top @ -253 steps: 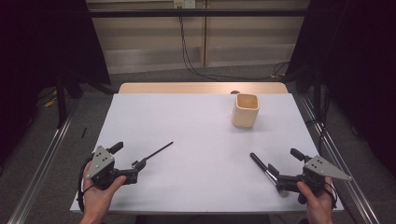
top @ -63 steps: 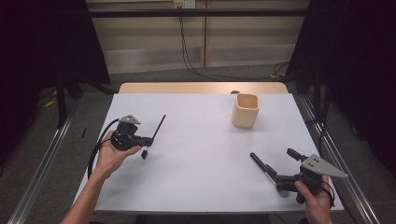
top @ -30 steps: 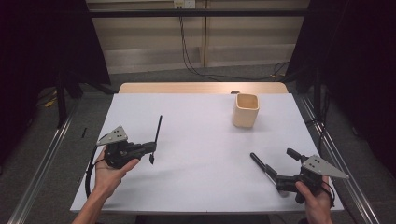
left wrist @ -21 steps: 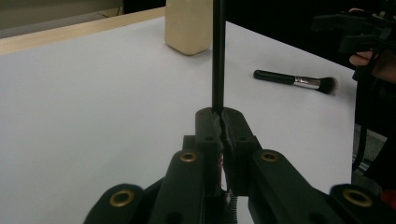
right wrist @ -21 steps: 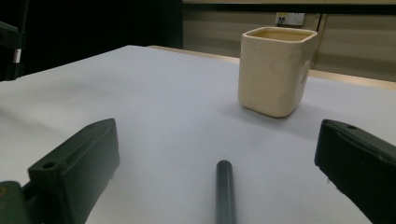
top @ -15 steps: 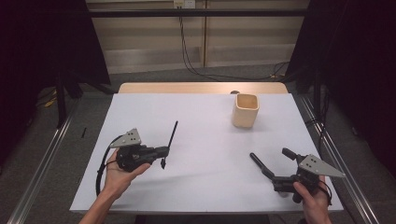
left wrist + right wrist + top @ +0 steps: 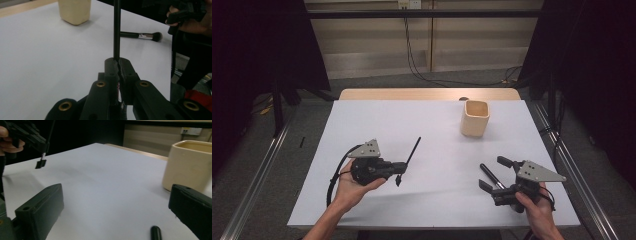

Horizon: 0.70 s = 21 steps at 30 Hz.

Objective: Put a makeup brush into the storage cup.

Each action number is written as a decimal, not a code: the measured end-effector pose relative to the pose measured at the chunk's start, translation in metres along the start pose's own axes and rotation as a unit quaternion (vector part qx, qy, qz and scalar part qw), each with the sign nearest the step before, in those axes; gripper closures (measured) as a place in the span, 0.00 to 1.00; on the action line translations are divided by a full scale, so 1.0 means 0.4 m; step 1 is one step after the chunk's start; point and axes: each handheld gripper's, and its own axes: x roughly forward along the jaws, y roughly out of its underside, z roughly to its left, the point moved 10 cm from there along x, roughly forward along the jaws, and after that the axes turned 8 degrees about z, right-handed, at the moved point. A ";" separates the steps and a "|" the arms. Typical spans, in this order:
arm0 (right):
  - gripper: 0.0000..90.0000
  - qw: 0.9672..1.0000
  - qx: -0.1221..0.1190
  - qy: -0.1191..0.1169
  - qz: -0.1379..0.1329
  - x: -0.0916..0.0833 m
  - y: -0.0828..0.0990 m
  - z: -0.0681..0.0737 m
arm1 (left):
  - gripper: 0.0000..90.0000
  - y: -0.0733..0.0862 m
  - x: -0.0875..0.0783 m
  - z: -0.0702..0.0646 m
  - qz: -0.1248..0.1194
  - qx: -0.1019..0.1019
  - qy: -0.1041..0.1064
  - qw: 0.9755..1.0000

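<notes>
Claws first: we see the left claw (image 7: pixel 398 169) squeezed tight on a thin black brush (image 7: pixel 410 156). The pinch sits near the brush's lower end. A small dark tip pokes out just under the claw, and the long stick points up and away toward the far side of the white desk (image 7: pixel 377 125). The brush hangs in the air above the desk, and its shadow lies on the sheet below it. In the left claw's own view the two jaws meet on the stick (image 7: pixel 116 32).

Our right claw (image 7: pixel 494 176) is wide apart and holds nothing. A thicker black brush (image 7: pixel 490 176) lies flat on the desk between its jaws, but they do not press on it. In the right claw's view we see just the round end of that brush (image 7: pixel 156 232); the rest is cut off at the bottom.

One cream cup (image 7: pixel 474 118) stands upright far from both claws. We cannot see inside it
</notes>
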 end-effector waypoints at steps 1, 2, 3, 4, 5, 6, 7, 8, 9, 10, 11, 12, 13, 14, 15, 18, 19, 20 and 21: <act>0.00 1.000 -0.003 -0.006 0.001 0.008 -0.005 0.007 | 0.96 0.000 0.000 0.000 0.000 0.000 0.000 1.000; 0.00 1.000 -0.003 -0.006 0.001 0.008 -0.005 0.007 | 0.96 -0.001 0.005 -0.005 0.003 0.004 0.005 1.000; 0.00 1.000 -0.008 -0.012 0.003 0.016 -0.010 0.015 | 0.96 -0.002 0.009 -0.010 0.007 0.008 0.005 1.000; 0.00 1.000 -0.017 -0.025 0.004 0.032 -0.022 0.031 | 0.96 -0.003 0.016 -0.020 0.014 0.008 0.015 1.000; 0.00 0.999 -0.018 -0.033 0.004 0.040 -0.026 0.038 | 0.96 -0.002 0.019 -0.024 0.020 0.009 0.018 1.000; 0.00 0.999 -0.018 -0.033 0.004 0.040 -0.026 0.038 | 0.96 -0.002 0.019 -0.024 0.020 0.009 0.018 1.000; 0.00 0.999 -0.017 -0.042 0.007 0.047 -0.029 0.046 | 0.96 -0.002 0.022 -0.027 0.024 0.010 0.019 0.999; 0.00 0.998 -0.023 -0.052 0.012 0.061 -0.033 0.056 | 0.96 0.000 0.025 -0.030 0.030 0.010 0.019 0.999; 0.00 0.998 -0.023 -0.052 0.012 0.061 -0.033 0.056 | 0.96 0.000 0.028 -0.033 0.033 0.011 0.022 0.999; 0.00 0.998 -0.027 -0.052 0.015 0.068 -0.035 0.059 | 0.96 0.002 0.030 -0.034 0.039 0.013 0.022 0.999; 0.00 0.997 -0.031 -0.063 0.019 0.082 -0.042 0.066 | 0.96 0.004 0.033 -0.035 0.046 0.016 0.023 0.999; 0.00 0.997 -0.033 -0.067 0.025 0.088 -0.043 0.070 | 0.96 0.009 0.037 -0.040 0.063 0.024 0.027 0.997; 0.00 0.996 -0.039 -0.074 0.035 0.094 -0.044 0.075 | 0.96 0.011 0.038 -0.045 0.070 0.027 0.033 0.997; 0.00 0.995 -0.043 -0.081 0.041 0.099 -0.046 0.080 | 0.96 0.011 0.038 -0.045 0.070 0.027 0.033 0.997; 0.00 0.994 -0.045 -0.086 0.046 0.105 -0.049 0.084 | 0.96 0.011 0.040 -0.048 0.073 0.030 0.036 0.996; 0.00 0.993 -0.054 -0.092 0.051 0.116 -0.056 0.091 | 0.96 0.018 0.045 -0.055 0.100 0.041 0.036 0.993; 0.00 0.990 -0.061 -0.103 0.069 0.126 -0.056 0.098 | 0.96 0.023 0.048 -0.055 0.117 0.051 0.034 0.991; 0.00 0.990 -0.061 -0.103 0.069 0.126 -0.056 0.098 | 0.96 0.023 0.048 -0.055 0.117 0.051 0.034 0.991; 0.00 0.989 -0.067 -0.107 0.077 0.134 -0.059 0.103 | 0.96 0.025 0.050 -0.055 0.123 0.048 0.032 0.991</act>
